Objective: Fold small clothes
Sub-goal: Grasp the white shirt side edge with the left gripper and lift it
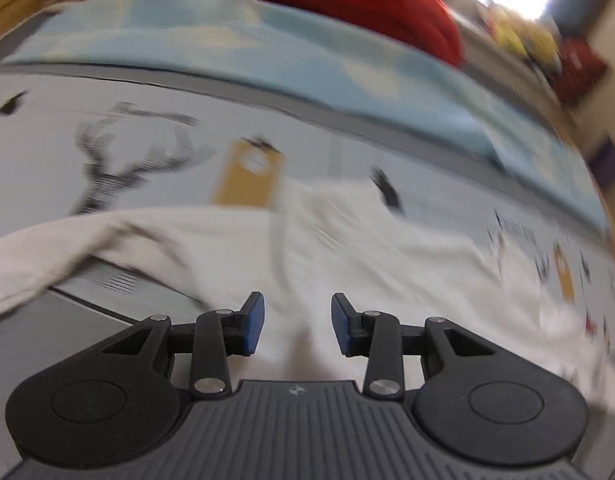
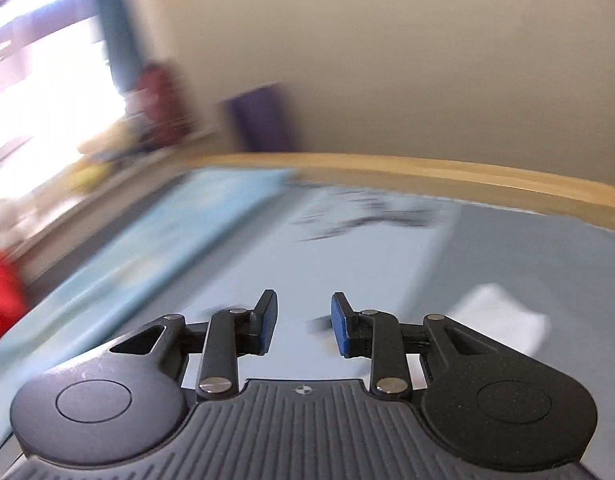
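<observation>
White garment (image 1: 347, 248) on patterned bedsheet (image 1: 147, 128)

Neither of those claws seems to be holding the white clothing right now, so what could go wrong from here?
The white garment lies rumpled, one part trailing left, so a fold could lock in creases. The left gripper and right gripper are both open and empty. The right one faces away from the garment, so it may regrasp the bedsheet instead.

Under your left gripper (image 1: 297, 322) lies a soft, creased white cloth garment (image 1: 347, 248); its fingers are matt black plastic with blue textured pads (image 1: 256, 322) (shiny metal pins), and the pale wooden bed rail (image 2: 427, 168) looks smooth.
</observation>
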A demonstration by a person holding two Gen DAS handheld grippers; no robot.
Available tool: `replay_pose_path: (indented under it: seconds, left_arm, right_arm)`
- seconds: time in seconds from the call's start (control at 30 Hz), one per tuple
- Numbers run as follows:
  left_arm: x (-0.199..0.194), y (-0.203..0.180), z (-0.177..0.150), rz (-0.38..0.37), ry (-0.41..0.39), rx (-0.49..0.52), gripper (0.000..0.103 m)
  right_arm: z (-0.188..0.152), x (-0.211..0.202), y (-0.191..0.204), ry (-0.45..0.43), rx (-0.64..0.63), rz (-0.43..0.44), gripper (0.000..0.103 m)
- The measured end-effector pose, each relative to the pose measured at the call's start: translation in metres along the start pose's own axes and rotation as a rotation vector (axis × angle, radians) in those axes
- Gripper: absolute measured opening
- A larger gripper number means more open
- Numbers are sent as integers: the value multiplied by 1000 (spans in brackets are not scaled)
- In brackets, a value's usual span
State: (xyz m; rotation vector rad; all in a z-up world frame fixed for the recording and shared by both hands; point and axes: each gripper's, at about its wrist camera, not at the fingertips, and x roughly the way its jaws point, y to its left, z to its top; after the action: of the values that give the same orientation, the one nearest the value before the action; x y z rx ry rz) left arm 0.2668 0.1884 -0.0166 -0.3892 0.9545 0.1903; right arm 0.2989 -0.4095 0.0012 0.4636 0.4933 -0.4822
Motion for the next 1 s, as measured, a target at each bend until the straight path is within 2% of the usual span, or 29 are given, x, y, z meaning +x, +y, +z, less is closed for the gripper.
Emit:
replay_pose_path:
  seconds: [0.1, 0.2, 0.3, 0.37, 0.4, 0.43, 0.47, 0.5, 0.57, 0.63, 0.7, 0.77, 0.8, 0.83, 0.9, 0.97, 1.0]
  left_arm:
    - [-13, 49, 12, 53, -37, -119, 39]
    - [-22, 107, 17, 89, -46, -250, 28]
    - [-25, 159, 15, 120, -36, -338, 28]
    - [-26, 190, 11, 150, -22, -370, 28]
    - [-27, 204, 8, 164, -15, -387, 28]
    - [-28, 222, 4, 184, -4, -421, 28]
    - [-30, 238, 0, 195, 6, -463, 28]
    - [-33, 255, -6, 199, 20, -516, 32]
    - [-36, 285, -19, 189, 51, -634, 43]
    - [-34, 313, -32, 166, 83, -771, 55]
    - [-33, 336, -43, 173, 97, -889, 55]
    - [-35, 353, -52, 192, 75, -977, 55]
    - [-37, 358, -54, 197, 54, -1002, 51]
    - [-38, 363, -53, 208, 33, -1009, 40]
    - [-43, 367, -47, 283, -16, -945, 3]
    - [-53, 369, -39, 411, -110, -857, 3]
    - [-61, 369, -33, 517, -177, -786, 3]
  right_arm:
    - [-16, -31, 56, 129, -31, 137, 31]
    - [-36, -66, 105, 261, -82, 268, 31]
    - [-75, -102, 139, 354, -108, 407, 40]
    - [-106, -105, 153, 391, -157, 456, 41]
    - [-124, -104, 164, 395, -203, 449, 41]
    - [-137, -103, 173, 417, -254, 397, 41]
    - [-152, -95, 184, 466, -298, 324, 41]
    - [-162, -86, 192, 522, -307, 309, 42]
    - [-179, -73, 201, 603, -289, 326, 40]
    - [-191, -64, 208, 647, -300, 297, 40]
    - [-201, -63, 217, 666, -340, 306, 40]
    - [-204, -65, 220, 679, -359, 313, 40]
    - [-205, -62, 221, 685, -362, 318, 40]
    - [-206, -61, 221, 687, -366, 320, 40]
    - [-211, -62, 222, 687, -376, 316, 40]
    - [-215, -58, 219, 687, -373, 307, 40]
    - [-215, -57, 218, 689, -370, 303, 40]
